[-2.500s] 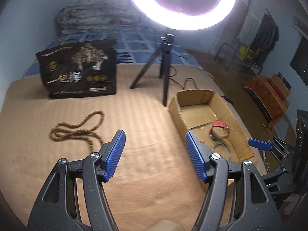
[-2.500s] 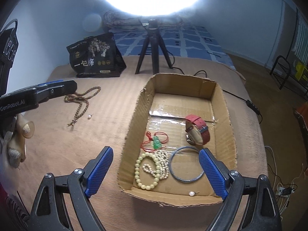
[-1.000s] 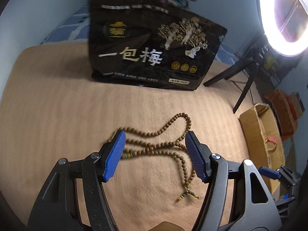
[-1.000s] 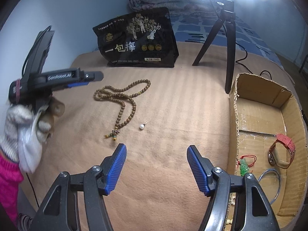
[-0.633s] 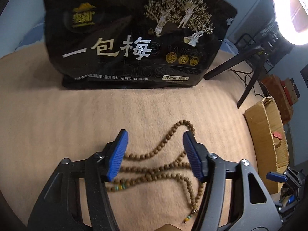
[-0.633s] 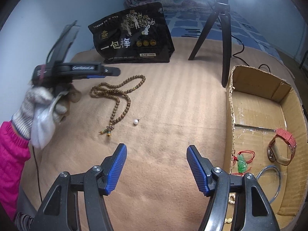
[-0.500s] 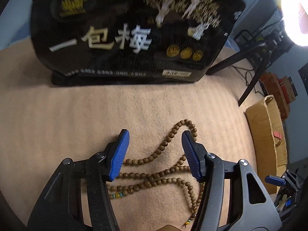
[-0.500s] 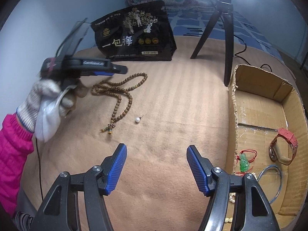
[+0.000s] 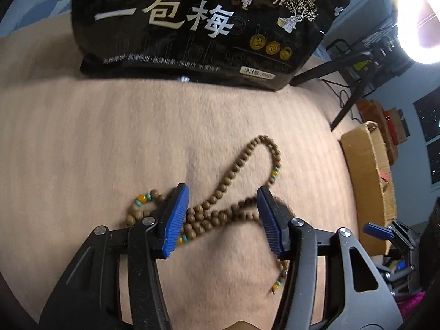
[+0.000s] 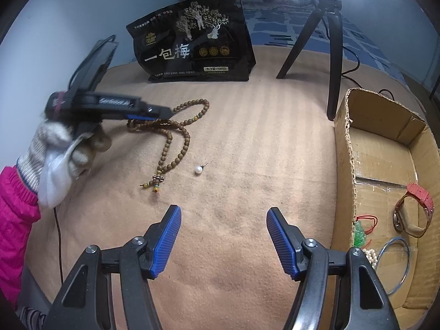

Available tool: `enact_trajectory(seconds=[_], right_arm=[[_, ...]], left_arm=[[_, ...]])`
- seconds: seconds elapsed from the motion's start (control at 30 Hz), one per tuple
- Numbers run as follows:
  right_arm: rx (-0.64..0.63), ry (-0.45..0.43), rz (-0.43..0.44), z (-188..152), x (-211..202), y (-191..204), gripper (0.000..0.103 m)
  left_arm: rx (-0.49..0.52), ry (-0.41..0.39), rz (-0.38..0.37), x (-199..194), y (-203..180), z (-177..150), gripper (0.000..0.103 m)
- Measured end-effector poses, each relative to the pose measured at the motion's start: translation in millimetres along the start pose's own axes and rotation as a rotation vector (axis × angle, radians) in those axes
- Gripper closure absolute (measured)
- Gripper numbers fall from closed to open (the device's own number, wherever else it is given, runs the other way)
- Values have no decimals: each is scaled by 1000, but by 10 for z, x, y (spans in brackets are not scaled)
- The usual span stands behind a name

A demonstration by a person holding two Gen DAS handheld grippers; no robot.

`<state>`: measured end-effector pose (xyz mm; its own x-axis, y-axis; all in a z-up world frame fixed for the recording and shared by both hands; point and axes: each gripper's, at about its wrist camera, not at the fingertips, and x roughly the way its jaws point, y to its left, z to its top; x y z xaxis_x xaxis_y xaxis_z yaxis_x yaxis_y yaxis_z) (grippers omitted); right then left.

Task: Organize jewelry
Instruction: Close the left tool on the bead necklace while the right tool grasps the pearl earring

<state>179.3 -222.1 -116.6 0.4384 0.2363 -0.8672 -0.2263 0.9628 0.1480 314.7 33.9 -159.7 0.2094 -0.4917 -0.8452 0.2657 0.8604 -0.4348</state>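
Now left gripper [image 9: 222, 216] wide, straddling wooden bead necklace [image 9: 220, 211] on blanket [image 9: 82, 151]; right gripper [image 10: 223, 238] wide, holding nothing.

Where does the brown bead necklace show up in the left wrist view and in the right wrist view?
Left wrist: bead necklace low centre, between the open left gripper fingers.
Right wrist: upper left, under the left gripper's tip.
Shared landmark: black snack bag behind it.

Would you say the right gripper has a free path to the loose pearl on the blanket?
Probably yes. The right gripper is open, and only bare blanket lies between it and the pearl. The bead necklace lies apart to the side.
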Motion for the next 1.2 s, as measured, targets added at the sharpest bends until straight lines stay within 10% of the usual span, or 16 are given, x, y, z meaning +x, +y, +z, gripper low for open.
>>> enact_trajectory(seconds=[0.93,1.2], right_arm=[[-85,54,-126,369,670,144,52],[-129,28,-145,391,751,224,58]], left_arm=[[357,-64,313,180,-531,-502,44],[348,-99,344,117,-488,-525,66]])
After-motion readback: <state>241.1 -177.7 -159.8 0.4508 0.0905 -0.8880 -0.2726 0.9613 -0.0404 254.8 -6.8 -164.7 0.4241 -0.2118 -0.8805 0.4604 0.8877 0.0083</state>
